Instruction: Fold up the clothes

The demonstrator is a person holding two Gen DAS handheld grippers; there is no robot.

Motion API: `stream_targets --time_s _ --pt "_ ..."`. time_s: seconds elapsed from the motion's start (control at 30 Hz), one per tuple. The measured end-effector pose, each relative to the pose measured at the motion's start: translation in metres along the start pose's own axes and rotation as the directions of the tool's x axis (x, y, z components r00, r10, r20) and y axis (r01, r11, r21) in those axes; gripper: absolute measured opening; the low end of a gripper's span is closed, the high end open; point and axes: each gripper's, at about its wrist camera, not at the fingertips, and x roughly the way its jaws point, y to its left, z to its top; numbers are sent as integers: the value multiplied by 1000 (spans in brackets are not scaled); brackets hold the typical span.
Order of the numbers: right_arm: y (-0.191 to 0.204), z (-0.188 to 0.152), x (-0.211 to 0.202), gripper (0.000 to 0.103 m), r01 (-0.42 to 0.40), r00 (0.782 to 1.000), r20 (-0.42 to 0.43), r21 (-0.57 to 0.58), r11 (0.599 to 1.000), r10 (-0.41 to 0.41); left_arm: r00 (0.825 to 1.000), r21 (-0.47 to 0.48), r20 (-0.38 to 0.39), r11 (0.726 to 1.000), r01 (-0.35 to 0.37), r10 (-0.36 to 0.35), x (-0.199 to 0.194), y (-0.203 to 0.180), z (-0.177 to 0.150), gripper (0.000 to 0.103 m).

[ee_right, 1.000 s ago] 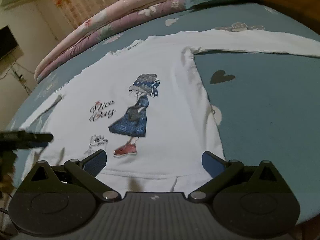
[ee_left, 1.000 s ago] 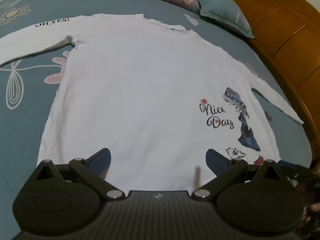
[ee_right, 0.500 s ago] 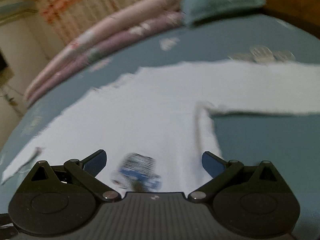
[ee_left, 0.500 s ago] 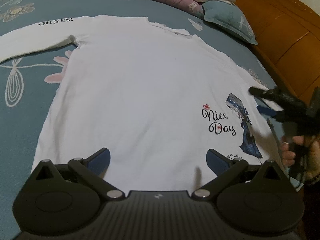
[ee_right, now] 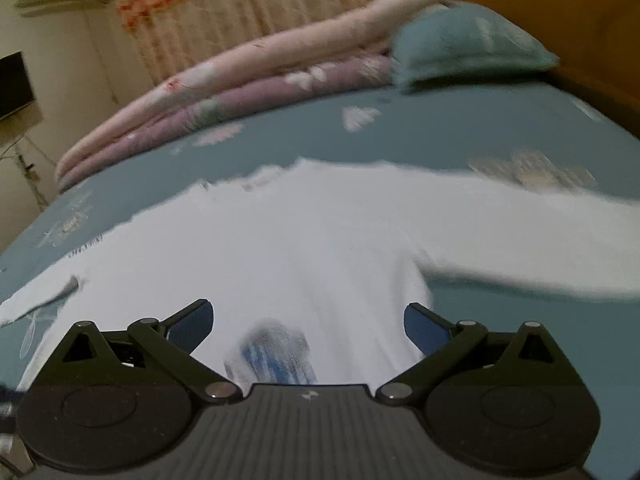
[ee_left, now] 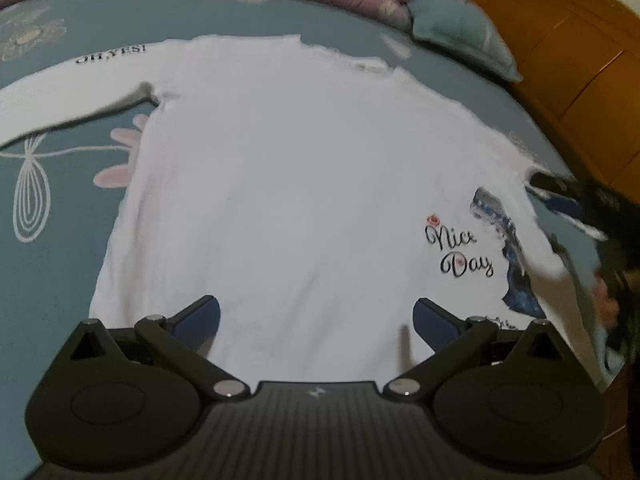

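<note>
A white long-sleeved shirt point(ee_left: 288, 200) lies flat, front up, on the blue bedspread point(ee_left: 52, 272), with a "Nice Day" print point(ee_left: 460, 252) and a girl figure near its right side. My left gripper point(ee_left: 316, 316) is open and empty above the hem. My right gripper point(ee_right: 308, 320) is open and empty over the shirt's right chest point(ee_right: 304, 248), near the armpit of the right sleeve point(ee_right: 520, 240). It shows blurred at the right edge of the left wrist view point(ee_left: 576, 208).
Folded pink and purple quilts point(ee_right: 256, 80) and a teal pillow point(ee_right: 464, 48) lie at the head of the bed. A wooden bed frame point(ee_left: 580, 60) runs along the right. The shirt's left sleeve point(ee_left: 68, 92) stretches left, marked "OH,YES!".
My right gripper has moved forward from the hem up over the shirt toward the right armpit. My left gripper has edged slightly forward. The shirt has not moved.
</note>
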Motion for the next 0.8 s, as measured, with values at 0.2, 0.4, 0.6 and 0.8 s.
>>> stream_targets --time_s 0.2,0.4,0.6,0.8 --pt "-23 14 53 103 16 997 -76 17 1000 -15 1000 17 -4 1000 4 -4 1 1 0 102" --pt "-37 5 1 103 88 993 -82 76 993 -82 1000 48 12 999 2 -2 2 0 -2 102" --pt "-4 -45 -24 103 -79 984 -152 61 995 87 1000 69 26 998 -13 12 2 -2 -6 102" --pt "-15 -92 -73 103 -9 993 -116 72 997 18 999 77 35 997 -2 0 -1 1 -10 102"
